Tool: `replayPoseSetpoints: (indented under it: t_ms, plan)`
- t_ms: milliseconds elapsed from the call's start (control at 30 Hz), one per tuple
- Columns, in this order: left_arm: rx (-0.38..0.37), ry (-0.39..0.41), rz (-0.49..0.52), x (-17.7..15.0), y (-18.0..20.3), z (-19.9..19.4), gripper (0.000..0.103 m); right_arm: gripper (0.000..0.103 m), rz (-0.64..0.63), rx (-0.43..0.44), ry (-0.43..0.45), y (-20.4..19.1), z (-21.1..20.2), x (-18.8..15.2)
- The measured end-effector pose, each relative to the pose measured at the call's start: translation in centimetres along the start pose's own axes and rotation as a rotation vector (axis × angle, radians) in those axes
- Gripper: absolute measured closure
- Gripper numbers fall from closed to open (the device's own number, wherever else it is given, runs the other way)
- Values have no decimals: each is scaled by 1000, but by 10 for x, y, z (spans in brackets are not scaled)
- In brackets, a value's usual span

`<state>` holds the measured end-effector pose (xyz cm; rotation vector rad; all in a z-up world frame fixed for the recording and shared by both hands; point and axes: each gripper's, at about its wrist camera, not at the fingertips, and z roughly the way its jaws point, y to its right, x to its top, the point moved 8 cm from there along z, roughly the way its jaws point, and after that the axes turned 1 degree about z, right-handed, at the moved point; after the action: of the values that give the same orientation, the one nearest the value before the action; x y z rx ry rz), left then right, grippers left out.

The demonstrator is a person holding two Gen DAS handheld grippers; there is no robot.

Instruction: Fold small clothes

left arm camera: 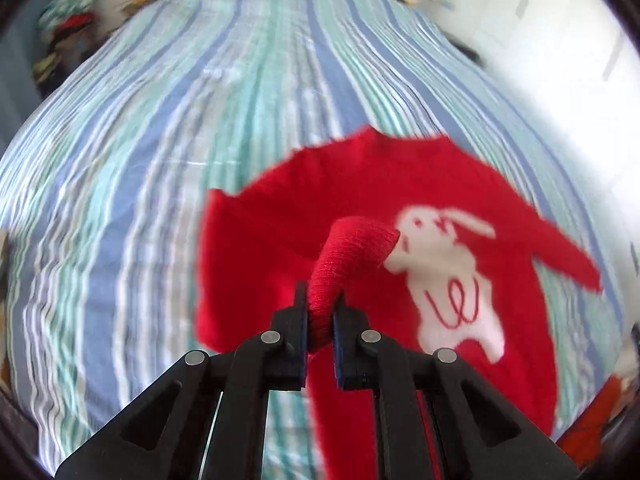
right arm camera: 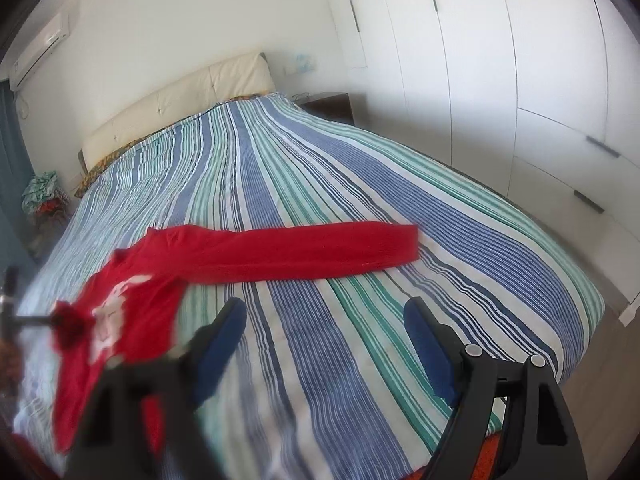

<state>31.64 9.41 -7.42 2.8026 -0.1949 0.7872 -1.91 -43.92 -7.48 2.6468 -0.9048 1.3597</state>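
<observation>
Folding a sleeve is the step I judge to be in hand: my left gripper [left arm camera: 320, 320] has its jaws pinched on the cuffed sleeve [left arm camera: 352, 248] of the red sweater [left arm camera: 288, 216], the knit bunched between the pads and lifted over the white rabbit motif [left arm camera: 452, 276] on the chest. The sweater lies spread on the striped bedspread [left arm camera: 160, 160], near the foot of the bed, its body toward my left side.

My right gripper [right arm camera: 324, 344] has its jaws spread wide with nothing between the blue pads [right arm camera: 424, 340]; only bedspread shows through the gap. Ahead of it the other sleeve [right arm camera: 320, 248] lies stretched out flat to the right, well apart from the body.

Next, I think, the held cuff wants carrying across the chest and laying flat, released only once it rests there so it does not spring back. The right gripper would then need to come down on the outstretched sleeve's far end.

As for containers, I see none on the bed; a blurred heap of clothes [right arm camera: 44, 196] sits beside the headboard [right arm camera: 176, 108], too indistinct to tell what holds it.
</observation>
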Motion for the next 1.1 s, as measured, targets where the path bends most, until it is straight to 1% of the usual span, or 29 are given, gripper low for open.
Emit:
replayPoseSetpoints:
  t_ms: [33, 67, 100, 167, 233, 300, 367, 400, 500, 600, 667, 767, 833, 867, 900, 933, 967, 1033, 1100]
  plan:
    - [11, 34, -95, 8, -37, -17, 95, 23, 8, 1, 7, 1, -1, 1]
    - [40, 59, -175, 14, -75, -29, 95, 23, 15, 1, 12, 3, -2, 1]
    - [93, 78, -242, 17, -115, -37, 95, 23, 20, 0, 14, 3, -2, 2]
    - [201, 95, -356, 9, -183, -49, 95, 23, 19, -5, 10, 1, 0, 2]
    - [265, 84, -466, -10, -237, -51, 95, 23, 2, -7, -2, -4, 4, 0]
    - [285, 61, -552, -35, -267, -44, 95, 23, -29, -12, -14, -11, 7, -2]
    - [287, 31, -607, -55, -279, -33, 95, 23, -65, -19, -21, -17, 9, -4]
    - [287, 18, -618, -64, -277, -28, 95, 23, -80, -23, -23, -19, 9, -5]
    - [303, -35, -596, -86, -264, -13, 95, 23, -102, -30, -26, -21, 11, -7]
    - [367, -90, -551, -103, -266, 2, 96, 23, -90, -34, -36, -17, 12, -8]
    - [398, -112, -576, -116, -276, 8, 96, 23, -78, -34, -42, -15, 14, -8]
    - [392, -124, -645, -129, -283, 18, 96, 23, -70, -35, -49, -13, 15, -9]
    - [413, -127, -627, -129, -282, 22, 95, 23, -67, -36, -43, -12, 13, -8]
    - [423, -135, -607, -129, -281, 23, 90, 23, -65, -36, -39, -11, 12, -8]
    - [435, -141, -595, -129, -281, 21, 87, 23, -63, -36, -37, -10, 12, -8]
    - [442, -141, -596, -130, -282, 17, 74, 23, -59, -37, -37, -9, 11, -8]
    - [451, -143, -610, -132, -285, 13, 51, 23, -55, -37, -38, -9, 12, -7]
    - [460, -138, -655, -140, -291, 1, 29, 23, -48, -38, -42, -7, 13, -7]
    - [444, -122, -676, -146, -287, -13, 29, 23, -47, -39, -43, -7, 13, -7]
